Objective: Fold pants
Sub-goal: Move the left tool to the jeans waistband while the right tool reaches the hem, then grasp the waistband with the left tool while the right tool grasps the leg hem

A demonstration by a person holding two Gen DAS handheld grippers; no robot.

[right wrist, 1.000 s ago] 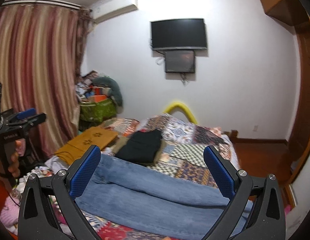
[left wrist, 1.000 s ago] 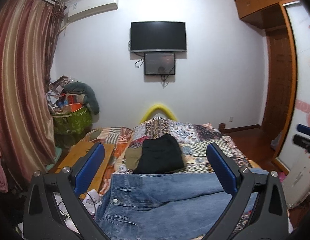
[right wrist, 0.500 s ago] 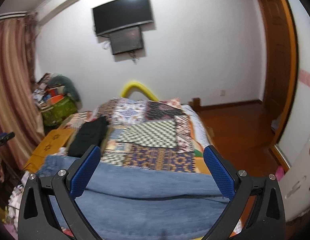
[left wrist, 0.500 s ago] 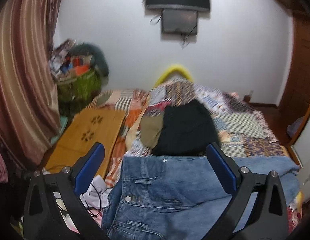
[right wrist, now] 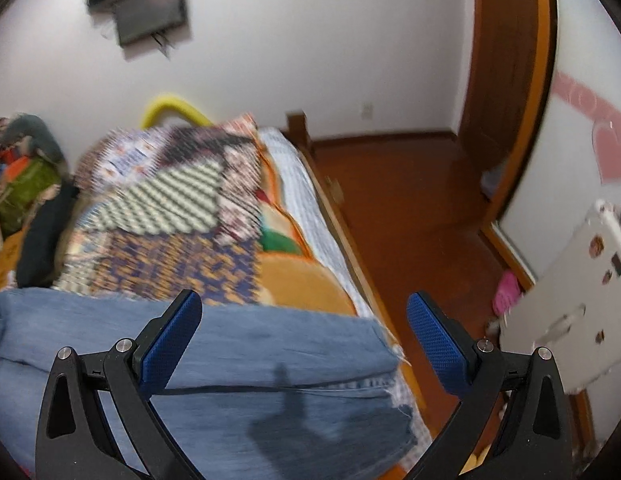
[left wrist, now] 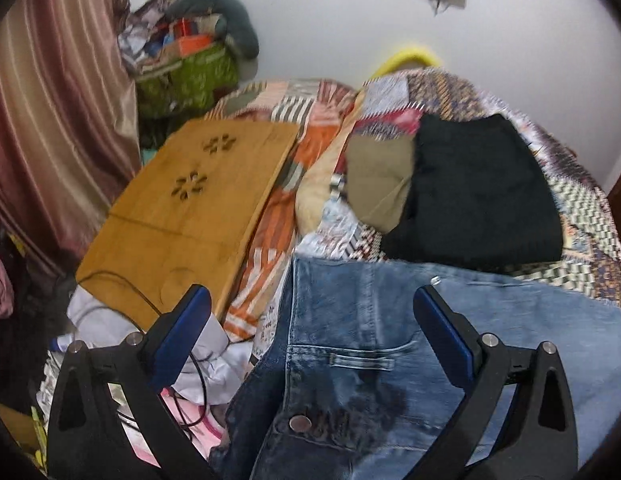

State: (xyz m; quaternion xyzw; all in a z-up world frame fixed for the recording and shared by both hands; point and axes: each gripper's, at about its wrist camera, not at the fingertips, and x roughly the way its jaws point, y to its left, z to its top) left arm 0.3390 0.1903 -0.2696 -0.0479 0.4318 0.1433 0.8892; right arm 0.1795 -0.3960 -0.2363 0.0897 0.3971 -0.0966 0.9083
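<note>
Blue jeans (left wrist: 390, 344) lie flat across the near end of a bed with a patchwork quilt (left wrist: 582, 216). The left wrist view shows their waistband, button and belt loop. My left gripper (left wrist: 310, 320) is open and empty just above the waistband end. The right wrist view shows the two leg hems (right wrist: 294, 364) stacked near the bed's right edge. My right gripper (right wrist: 304, 322) is open and empty above the hem end. It casts a shadow on the denim.
Folded black pants (left wrist: 478, 196) and an olive garment (left wrist: 378, 184) lie farther up the bed. A wooden lap table (left wrist: 190, 216), cables and clutter sit left of the bed. Wooden floor (right wrist: 410, 216), a door and a white cabinet (right wrist: 570, 308) are to the right.
Both grippers tilted down and came closer to the jeans. The left one swung toward the waistband, the right one toward the leg hems. Both stayed open.
</note>
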